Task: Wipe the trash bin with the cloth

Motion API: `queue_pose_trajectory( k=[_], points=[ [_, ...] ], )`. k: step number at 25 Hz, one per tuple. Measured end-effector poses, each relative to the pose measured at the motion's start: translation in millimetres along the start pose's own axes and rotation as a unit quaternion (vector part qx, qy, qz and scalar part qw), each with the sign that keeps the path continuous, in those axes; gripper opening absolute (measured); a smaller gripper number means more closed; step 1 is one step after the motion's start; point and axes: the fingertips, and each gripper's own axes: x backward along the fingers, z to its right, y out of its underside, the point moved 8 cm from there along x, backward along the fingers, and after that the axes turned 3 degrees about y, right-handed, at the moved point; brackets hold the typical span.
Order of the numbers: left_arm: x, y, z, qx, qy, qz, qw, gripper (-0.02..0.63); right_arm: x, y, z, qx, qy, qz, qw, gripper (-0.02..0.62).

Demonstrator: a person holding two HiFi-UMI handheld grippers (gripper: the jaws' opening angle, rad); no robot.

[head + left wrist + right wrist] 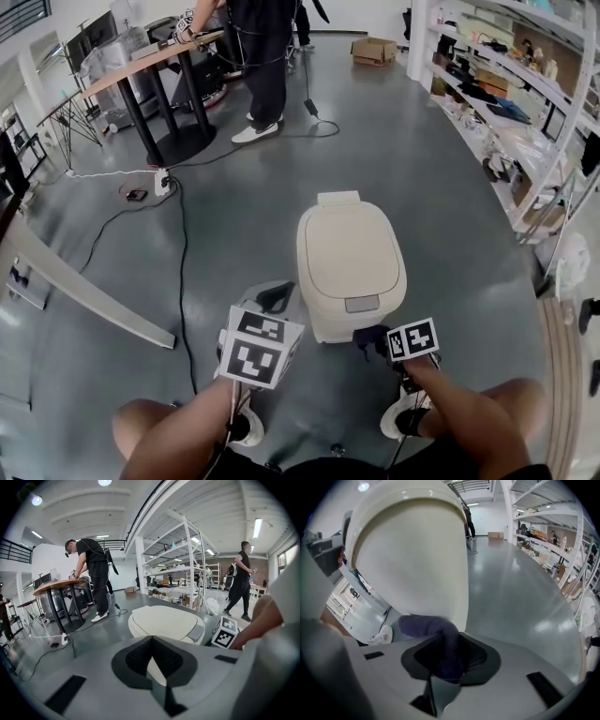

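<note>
A cream trash bin [349, 267] with a shut lid stands on the grey floor just ahead of my feet. My right gripper [370, 339] is low against the bin's near side, shut on a dark purple cloth [364, 336]. In the right gripper view the cloth [426, 625] bends out of the jaws and presses on the bin's wall [412, 550]. My left gripper [272, 300] hovers left of the bin, a little apart from it. The left gripper view shows its jaws [151, 641] meeting with nothing held, and the bin lid [164, 620] beyond.
A person [258, 56] stands at a wooden table [141, 56] at the far left. Cables [178, 234] and a power strip [161, 183] lie on the floor. Shelving [506, 84] lines the right side. A white beam [84, 291] slants at left; a cardboard box [373, 50] sits far back.
</note>
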Motion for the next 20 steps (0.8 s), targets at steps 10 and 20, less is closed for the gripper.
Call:
queue_pose_trajectory(
  k=[10,20],
  points=[
    [-2.1,0.1,0.7,-0.007,-0.004,-0.001,1.0,-0.002,0.4,7.8,11.1,0.0,0.023,-0.004,1.0,0.101],
    [4.4,-0.7,-0.8,-0.002,-0.003,0.006,1.0,-0.002,-26.0,36.5,-59.0,0.051,-0.039,-0.042,0.997,0.101]
  ],
)
